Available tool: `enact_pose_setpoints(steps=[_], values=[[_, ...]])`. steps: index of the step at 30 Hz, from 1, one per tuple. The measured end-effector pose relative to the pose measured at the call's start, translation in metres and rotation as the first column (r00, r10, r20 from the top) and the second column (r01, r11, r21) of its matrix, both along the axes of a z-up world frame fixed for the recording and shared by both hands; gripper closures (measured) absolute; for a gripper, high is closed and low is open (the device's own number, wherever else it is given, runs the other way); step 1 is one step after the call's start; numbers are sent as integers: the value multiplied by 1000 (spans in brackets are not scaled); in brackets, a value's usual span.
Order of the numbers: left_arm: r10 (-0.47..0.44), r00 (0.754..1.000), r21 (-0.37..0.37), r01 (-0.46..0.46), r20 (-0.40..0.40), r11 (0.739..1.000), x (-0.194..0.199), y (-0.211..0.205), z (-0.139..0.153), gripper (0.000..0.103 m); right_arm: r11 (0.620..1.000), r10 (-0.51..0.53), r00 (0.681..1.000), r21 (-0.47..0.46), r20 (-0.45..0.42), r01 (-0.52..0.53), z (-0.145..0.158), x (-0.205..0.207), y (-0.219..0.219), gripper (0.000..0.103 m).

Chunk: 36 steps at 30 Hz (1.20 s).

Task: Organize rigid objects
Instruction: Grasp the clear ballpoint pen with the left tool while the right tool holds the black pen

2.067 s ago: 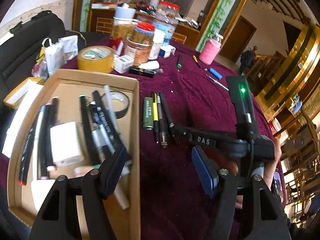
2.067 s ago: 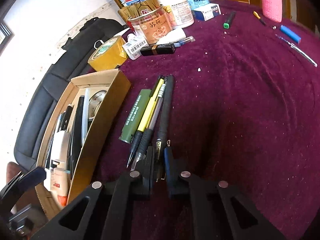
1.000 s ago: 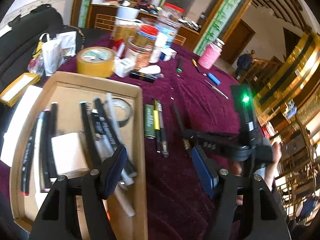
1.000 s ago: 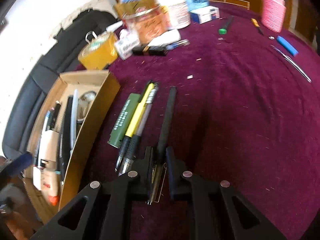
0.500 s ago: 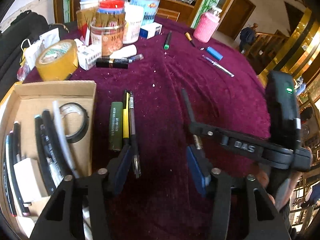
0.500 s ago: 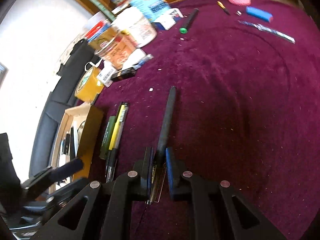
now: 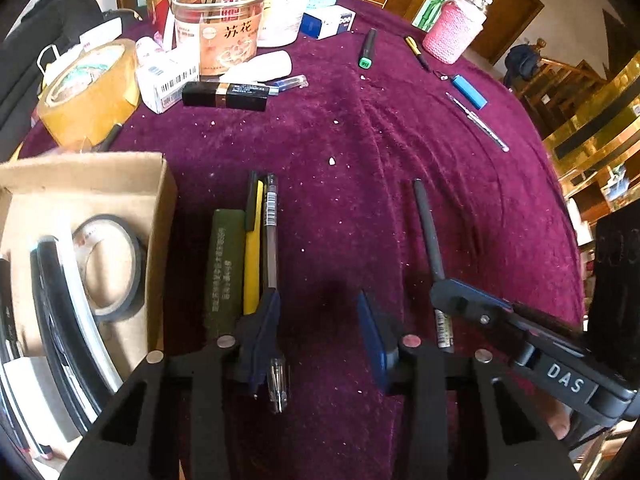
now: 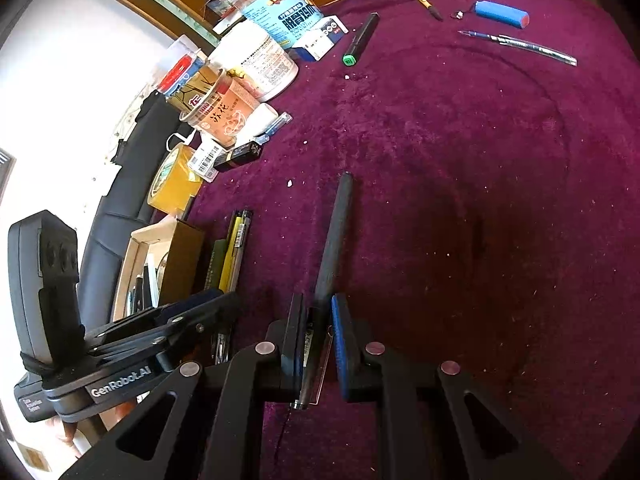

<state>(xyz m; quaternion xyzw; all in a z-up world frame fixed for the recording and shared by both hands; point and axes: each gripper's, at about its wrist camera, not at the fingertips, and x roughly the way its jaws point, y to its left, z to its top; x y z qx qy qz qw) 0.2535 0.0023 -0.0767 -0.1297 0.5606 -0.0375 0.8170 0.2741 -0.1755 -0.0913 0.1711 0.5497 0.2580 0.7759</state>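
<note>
My right gripper (image 8: 317, 338) was clamped on the dark pen (image 8: 334, 236); my left gripper (image 7: 318, 340), jaws just closing with nothing gripped, straddled the clear pen (image 7: 272, 240) beside the cardboard box (image 7: 160, 184), so I judged it next: centre, close, box.

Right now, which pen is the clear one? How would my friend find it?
Find the cardboard box on the purple cloth. Three things lie side by side right of it: a green case, a yellow pen, then the clear pen. Only it is see-through, with a barcode sticker.
</note>
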Motion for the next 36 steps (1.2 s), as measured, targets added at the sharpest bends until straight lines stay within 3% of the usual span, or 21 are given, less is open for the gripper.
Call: enact_pose_setpoints(steps=[9,15,19,21,23,26,31,36], values=[[5,1000,29,-5,-16,1000,14,3,-9,64,1000,-3,1000,3,-3,3,0,0,-1,90],[-8,1000,123,9,-7,992,16,-9,-13,69,1000,-8,1000,4,-3,8,0,0,-3,90],[-6,1000,137,6,4,991,13,-10,-13,69,1000,-11,1000,4,-10,11,-1,0,-3,90],[-14,1000,174,11,19,985,13,-13,-14,73,1000,-10,1000,5,-14,10,-2,1,-2,90],[-17,999,247,7,38,969,12,-18,-15,87,1000,-7,1000,5,-17,7,-2,1,-2,90],[-40,998,279,26,44,960,5,-22,-14,95,1000,-6,1000,10,-20,6,-3,2,-2,90],[-36,998,213,24,55,977,-22,-20,-7,95,1000,-6,1000,-5,-4,6,-2,0,-1,90],[-12,995,82,4,96,997,-63,-10,11,95,1000,12,1000,-15,25,-11,1,-2,4,90]])
